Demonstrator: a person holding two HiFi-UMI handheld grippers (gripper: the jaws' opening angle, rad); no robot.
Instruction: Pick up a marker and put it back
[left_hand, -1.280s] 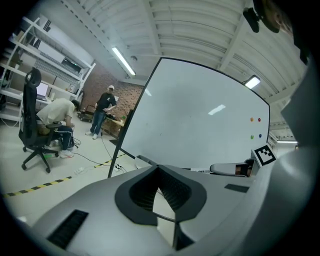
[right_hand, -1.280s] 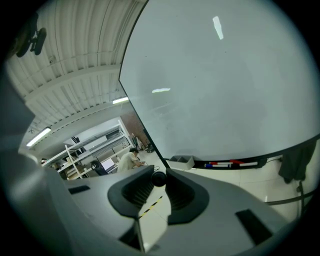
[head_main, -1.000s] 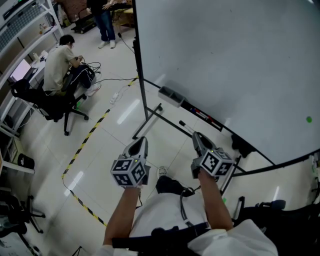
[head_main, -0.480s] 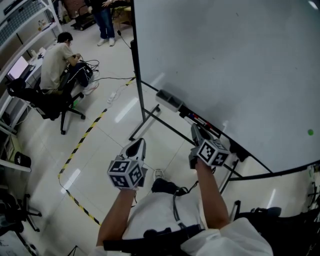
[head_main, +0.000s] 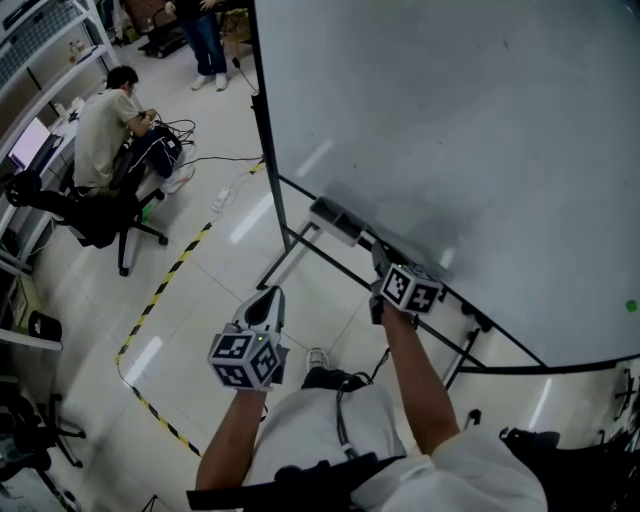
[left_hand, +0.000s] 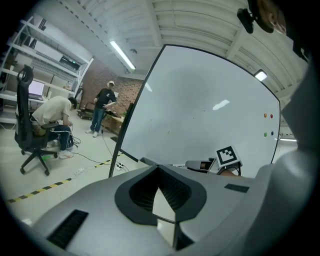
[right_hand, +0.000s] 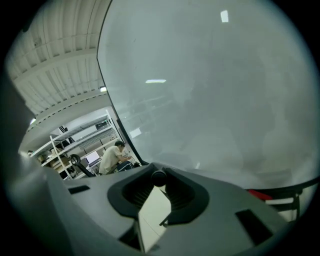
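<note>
1. Right claw (head_main: 380, 262), head view: it reaches to the ledge (head_main: 450, 297) under the whiteboard (head_main: 450, 120) at centre frame, just right of the eraser (head_main: 335, 221). The left claw (head_main: 267, 300) hangs lower left, well apart from the board.
2. Left gripper view: the left claw (left_hand: 158, 169) is closed with nothing in it.
3. Right gripper view: the right claw (right_hand: 159, 182) is clamped on a dark marker (right_hand: 159, 177), seen end-on at its tips. A red marker (right_hand: 260, 194) lies at lower right. The step in hand looks like the put-back. Next, the marker needs laying flat on the ledge before the claw lets go.
</note>
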